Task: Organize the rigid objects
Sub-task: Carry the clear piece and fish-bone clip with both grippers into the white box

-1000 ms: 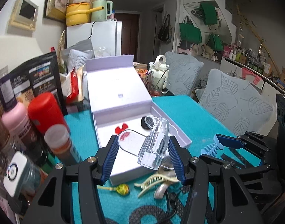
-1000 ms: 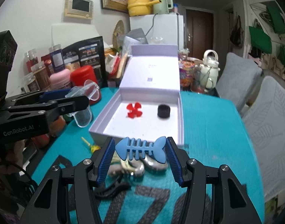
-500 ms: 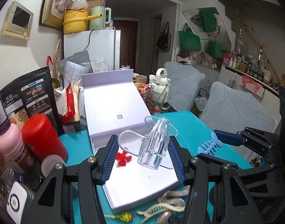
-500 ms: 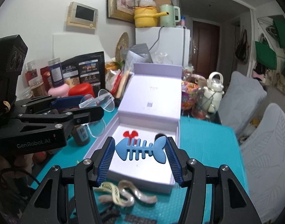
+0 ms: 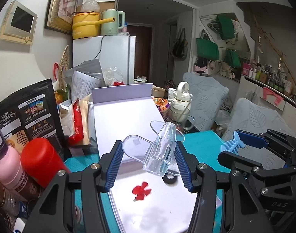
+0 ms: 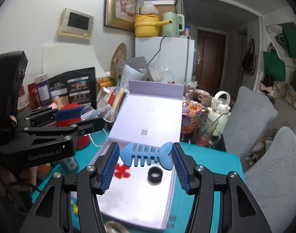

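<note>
The blue fishbone-shaped clip (image 6: 147,155) sits crosswise between the pads of the right gripper (image 6: 146,167), jaws partly closed and bearing on its head and tail ends. It hangs over the near half of the open lilac gift box (image 6: 140,200). In the right wrist view a red flower-shaped piece (image 6: 123,171) lies in the tray at about 8 o'clock from the clip, and a black ring (image 6: 155,174) at about 5 o'clock.

The left gripper (image 5: 148,165), at 9 o'clock in the right wrist view, holds a pair of clear glasses (image 5: 161,151) by their folded part. Its jaws are partly closed, with the right pad on the plastic; contact at the left pad cannot be confirmed. The lenses project toward 11 o'clock, over the box's raised lid (image 5: 126,120).

Assessment: both items are in transit for placement in the box. Recommended practice:
- Lower the clip onto bare tray floor at the near edge, apart from the flower and ring, before parting the jaws.
- Set the glasses down flat, lenses clear of the lid hinge, since the off-centre hold may let them swing.
- Release one item at a time, as the two grippers are close together.

Risk: the red cap (image 5: 41,159) and bags at 9 o'clock crowd the left approach.
</note>
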`<state>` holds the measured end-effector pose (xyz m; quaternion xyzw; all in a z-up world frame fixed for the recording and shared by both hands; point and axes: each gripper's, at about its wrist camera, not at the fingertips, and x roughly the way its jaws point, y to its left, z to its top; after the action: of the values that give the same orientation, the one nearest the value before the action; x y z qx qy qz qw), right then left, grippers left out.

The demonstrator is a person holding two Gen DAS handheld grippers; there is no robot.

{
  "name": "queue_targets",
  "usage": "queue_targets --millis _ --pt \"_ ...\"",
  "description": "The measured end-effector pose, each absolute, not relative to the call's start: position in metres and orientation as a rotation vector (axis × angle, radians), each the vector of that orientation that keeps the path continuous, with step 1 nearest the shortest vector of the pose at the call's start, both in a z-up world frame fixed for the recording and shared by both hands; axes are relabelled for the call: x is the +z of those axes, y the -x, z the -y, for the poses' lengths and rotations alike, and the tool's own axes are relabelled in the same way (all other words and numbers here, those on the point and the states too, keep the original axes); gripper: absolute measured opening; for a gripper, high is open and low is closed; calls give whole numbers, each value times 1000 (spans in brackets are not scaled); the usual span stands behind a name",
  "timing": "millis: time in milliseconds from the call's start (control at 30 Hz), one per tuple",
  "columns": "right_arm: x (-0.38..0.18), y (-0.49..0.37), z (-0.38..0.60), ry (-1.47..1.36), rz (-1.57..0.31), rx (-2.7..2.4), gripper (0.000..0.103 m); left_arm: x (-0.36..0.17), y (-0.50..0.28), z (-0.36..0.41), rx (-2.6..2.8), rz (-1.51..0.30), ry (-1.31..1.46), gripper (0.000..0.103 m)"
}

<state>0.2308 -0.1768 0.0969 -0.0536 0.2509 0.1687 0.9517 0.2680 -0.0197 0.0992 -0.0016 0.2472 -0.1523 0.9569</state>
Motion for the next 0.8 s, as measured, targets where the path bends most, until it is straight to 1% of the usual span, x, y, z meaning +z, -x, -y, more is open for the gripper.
queue_targets --millis 333,800 --pt "92 -274 175 58 -516 360 55 89 -294 19 -263 -505 23 54" --pt "53 -308 182 41 -616 331 55 44 -330 25 -245 -648 6 54"
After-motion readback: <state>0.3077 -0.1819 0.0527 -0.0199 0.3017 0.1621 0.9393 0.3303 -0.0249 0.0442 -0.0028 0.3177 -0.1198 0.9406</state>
